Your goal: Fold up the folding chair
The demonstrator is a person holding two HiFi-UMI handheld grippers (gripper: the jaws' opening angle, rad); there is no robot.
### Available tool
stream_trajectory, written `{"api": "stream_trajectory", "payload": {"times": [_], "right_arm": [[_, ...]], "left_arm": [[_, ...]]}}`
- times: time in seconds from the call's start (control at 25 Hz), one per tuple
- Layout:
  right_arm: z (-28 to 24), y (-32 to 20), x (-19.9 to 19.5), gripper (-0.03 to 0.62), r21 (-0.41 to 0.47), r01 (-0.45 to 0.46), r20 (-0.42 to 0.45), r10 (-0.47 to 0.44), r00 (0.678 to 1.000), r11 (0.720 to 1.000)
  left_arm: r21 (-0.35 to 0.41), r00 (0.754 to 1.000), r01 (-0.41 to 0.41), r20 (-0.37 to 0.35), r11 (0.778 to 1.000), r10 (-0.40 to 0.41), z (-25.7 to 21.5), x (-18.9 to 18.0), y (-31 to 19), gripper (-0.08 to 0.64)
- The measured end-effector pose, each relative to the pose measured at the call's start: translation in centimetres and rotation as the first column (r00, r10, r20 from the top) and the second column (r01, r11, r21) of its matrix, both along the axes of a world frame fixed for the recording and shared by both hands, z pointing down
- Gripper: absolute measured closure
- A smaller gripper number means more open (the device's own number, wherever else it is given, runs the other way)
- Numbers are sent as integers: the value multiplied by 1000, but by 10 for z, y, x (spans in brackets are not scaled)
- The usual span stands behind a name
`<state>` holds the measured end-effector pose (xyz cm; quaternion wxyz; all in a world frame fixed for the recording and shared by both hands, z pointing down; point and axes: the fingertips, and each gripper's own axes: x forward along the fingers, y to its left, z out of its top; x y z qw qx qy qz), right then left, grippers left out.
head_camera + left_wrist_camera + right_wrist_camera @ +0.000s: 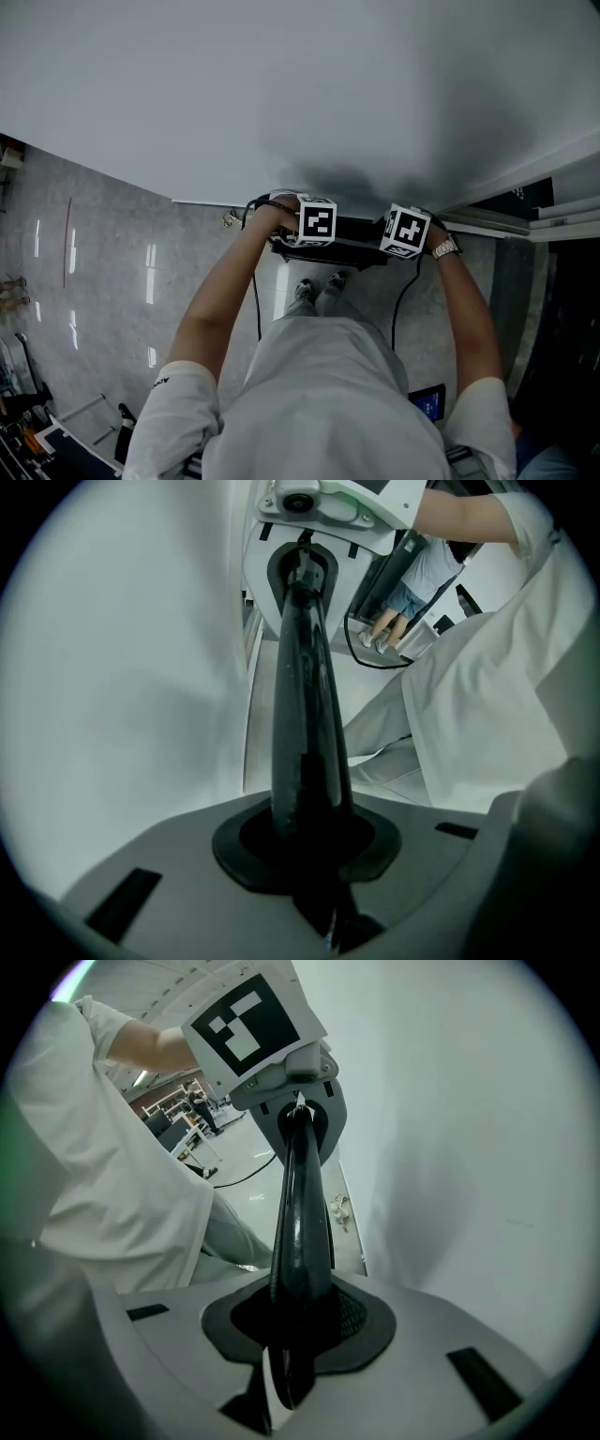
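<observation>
One white wall [281,84] stands just beyond the load, so any push onward could knock against it; the folding chair [354,231], a flat black slab that looks already collapsed, sits between wall and shoes [317,287]; left gripper [307,844] and right gripper [295,1321] each clench its thin top edge, where a weak pinch might let it slip or swing open; a dangling cable [256,305] could snag a foot.
</observation>
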<state>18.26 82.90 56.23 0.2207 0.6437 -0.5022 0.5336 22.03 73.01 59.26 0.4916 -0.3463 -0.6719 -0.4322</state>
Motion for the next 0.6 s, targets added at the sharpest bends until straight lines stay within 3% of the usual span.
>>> {"api": "stream_trajectory", "payload": {"times": [0.32, 0.48, 0.6], "right_arm": [[1, 20, 45, 500, -6, -48, -56, 48, 997, 999], [0, 27, 62, 474, -18, -103, -102, 100, 990, 995], [-7, 34, 64, 466, -13, -136, -70, 135, 988, 991]], "left_arm": [[5, 999, 34, -28, 999, -34, 5, 42, 19, 495], [-36, 997, 55, -56, 998, -57, 3, 55, 24, 495], [-51, 996, 38, -73, 998, -42, 0, 55, 24, 495]]}}
